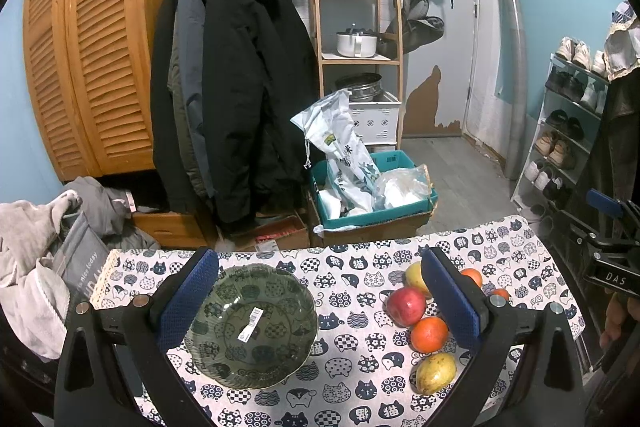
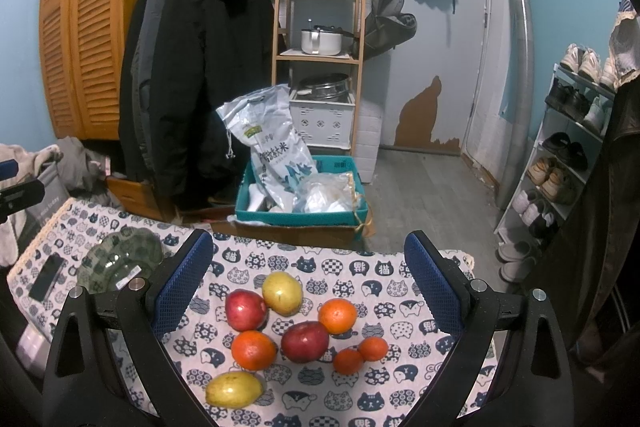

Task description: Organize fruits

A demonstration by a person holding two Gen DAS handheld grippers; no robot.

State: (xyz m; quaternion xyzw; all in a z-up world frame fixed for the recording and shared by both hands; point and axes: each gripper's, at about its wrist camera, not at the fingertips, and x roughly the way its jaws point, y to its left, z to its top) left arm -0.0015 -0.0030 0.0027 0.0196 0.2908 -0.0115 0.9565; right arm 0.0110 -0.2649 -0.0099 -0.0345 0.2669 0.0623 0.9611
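A green glass bowl (image 1: 254,325) sits empty on the cat-print tablecloth (image 1: 352,359), between the fingers of my open left gripper (image 1: 320,307). The bowl also shows at the left of the right wrist view (image 2: 120,259). Several fruits lie in a loose group on the cloth: two red apples (image 2: 245,309) (image 2: 305,341), oranges (image 2: 253,349) (image 2: 337,315), two small tangerines (image 2: 372,349) and two yellow-green pears (image 2: 282,293) (image 2: 234,389). My right gripper (image 2: 308,291) is open and empty above the fruit group. Some of the fruits show in the left wrist view (image 1: 406,305).
A dark phone (image 2: 46,277) lies on the cloth's left edge. Beyond the table stand a teal bin with bags (image 2: 300,195), hanging coats (image 2: 192,75), a wooden shelf (image 2: 320,27) and a shoe rack (image 2: 560,155). Clothes are piled at the left (image 1: 36,247).
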